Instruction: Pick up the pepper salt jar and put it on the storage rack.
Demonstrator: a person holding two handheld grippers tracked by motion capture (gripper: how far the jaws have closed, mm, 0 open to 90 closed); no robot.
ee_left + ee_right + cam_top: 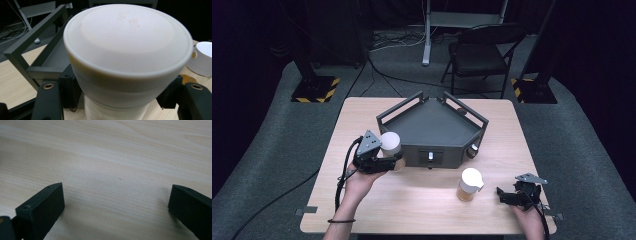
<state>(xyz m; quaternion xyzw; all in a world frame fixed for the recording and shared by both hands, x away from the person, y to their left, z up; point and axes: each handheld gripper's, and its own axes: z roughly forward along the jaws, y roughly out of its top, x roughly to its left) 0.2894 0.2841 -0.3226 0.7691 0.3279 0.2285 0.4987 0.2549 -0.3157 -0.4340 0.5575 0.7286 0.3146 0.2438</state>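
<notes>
jar in the grip, tray next

the left gripper (384,161) clamps the white-lidded round plastic jar (390,144) at nine o'clock of the dark grey angular metal tray (432,125). next, likely carry it over the rail. the right gripper (512,196) rests wide apart.

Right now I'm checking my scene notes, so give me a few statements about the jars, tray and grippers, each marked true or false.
1. The left gripper is shut on a white-lidded jar. True.
2. The right gripper holds the other jar. False: its jaws are open over bare table, apart from that jar.
3. The other jar stands upright on the table, in front of the tray. True.
4. The tray already holds both jars. False: its floor is bare, and both jars are outside it.
5. The tray is dark grey with railed sides. True.
</notes>
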